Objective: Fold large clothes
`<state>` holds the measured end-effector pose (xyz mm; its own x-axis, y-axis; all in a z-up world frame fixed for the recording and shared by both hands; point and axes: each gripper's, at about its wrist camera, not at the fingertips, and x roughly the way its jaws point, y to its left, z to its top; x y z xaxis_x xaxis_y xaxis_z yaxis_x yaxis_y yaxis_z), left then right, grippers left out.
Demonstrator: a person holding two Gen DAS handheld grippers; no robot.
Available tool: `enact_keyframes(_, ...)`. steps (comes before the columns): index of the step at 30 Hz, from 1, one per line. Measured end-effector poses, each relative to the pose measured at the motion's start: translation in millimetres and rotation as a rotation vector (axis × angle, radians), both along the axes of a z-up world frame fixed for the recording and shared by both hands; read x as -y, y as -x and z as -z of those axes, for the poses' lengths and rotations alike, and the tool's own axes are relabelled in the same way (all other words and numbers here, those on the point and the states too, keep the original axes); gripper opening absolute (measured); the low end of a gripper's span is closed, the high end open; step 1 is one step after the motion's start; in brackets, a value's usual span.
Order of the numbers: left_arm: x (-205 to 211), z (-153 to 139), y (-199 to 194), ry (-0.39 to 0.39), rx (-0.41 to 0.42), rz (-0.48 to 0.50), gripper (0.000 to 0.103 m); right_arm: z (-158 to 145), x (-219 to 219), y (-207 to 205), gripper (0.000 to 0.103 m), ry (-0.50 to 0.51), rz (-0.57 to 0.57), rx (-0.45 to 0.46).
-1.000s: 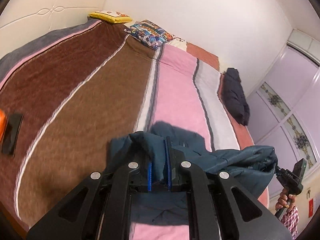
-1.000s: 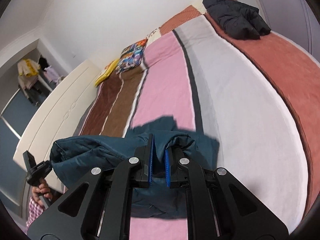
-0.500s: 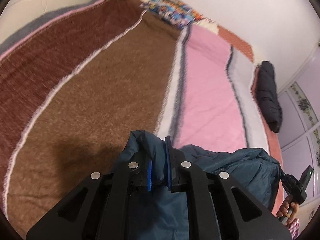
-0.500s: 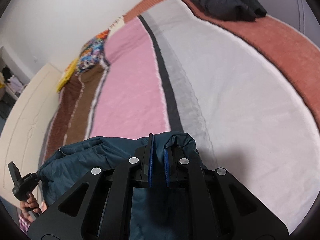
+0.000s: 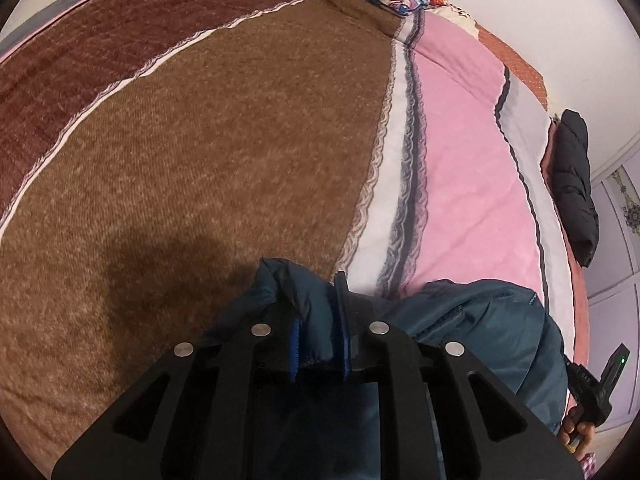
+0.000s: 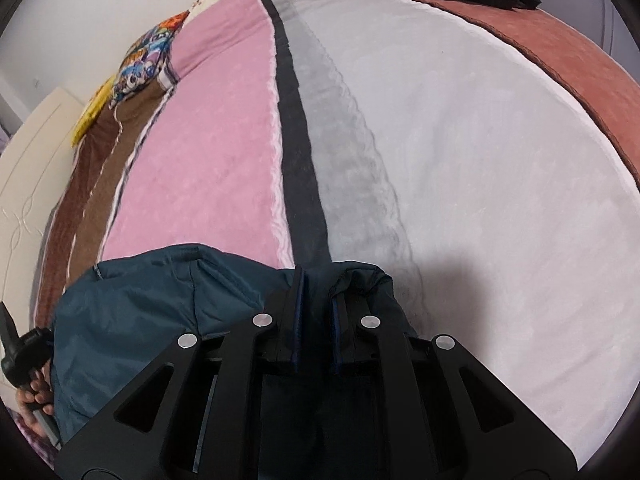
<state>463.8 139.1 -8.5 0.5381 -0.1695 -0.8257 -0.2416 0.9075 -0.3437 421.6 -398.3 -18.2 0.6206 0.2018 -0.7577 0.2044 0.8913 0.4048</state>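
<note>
While the left gripper (image 5: 320, 336) pinches a puffy fold of the teal jacket (image 5: 492, 328) between its blue pads, its jaws are starting to open, with the cloth still between them. At the other end, the right gripper (image 6: 316, 320) has its jaws around another bunch of the same jacket (image 6: 160, 300), and those jaws are opening a little too. The jacket lies low on the near part of the bed (image 5: 200, 160), stretched sideways from one gripper to the other, so its long side runs across the bed's stripes. A hand (image 5: 580, 432) on the right gripper's handle shows at the far edge of the left view. Nothing lies on the blanket just past the jacket. Far off, a black jacket (image 5: 576, 184) sits near the bed's right edge. At the far end lies a bright cartoon pillow (image 6: 144, 64), with a yellow pillow (image 6: 90, 116) beside it.
</note>
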Motion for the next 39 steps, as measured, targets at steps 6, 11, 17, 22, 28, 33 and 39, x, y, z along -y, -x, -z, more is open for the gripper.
enact_keyframes(6, -15, -31, 14, 0.154, 0.091, -0.059, 0.029, -27, 24, 8, 0.022, -0.217, 0.033, 0.053)
enact_keyframes(11, -8, -48, 22, 0.179, 0.136, -0.042, 0.038, -47, 31, 18, 0.035, -0.31, 0.031, 0.098)
enact_keyframes(17, -20, -47, 26, 0.236, 0.144, -0.092, 0.045, -58, 44, 24, 0.06, -0.42, 0.102, 0.168)
enact_keyframes(22, -27, -71, 36, 0.108, 0.204, -0.089, 0.045, -78, 28, 36, 0.049, -0.177, 0.04, 0.186)
enact_keyframes(28, 15, -73, 40, -0.076, 0.185, 0.091, 0.025, -59, -12, 34, 0.002, 0.039, -0.057, 0.096)
enact_keyframes(33, 55, -36, 22, -0.171, 0.085, 0.165, 0.017, -28, -28, 14, 0.001, 0.133, -0.055, 0.005)
enact_keyframes(39, 63, 13, -10, -0.224, -0.037, 0.136, 0.018, 11, -28, -9, 0.001, 0.186, -0.033, -0.106)
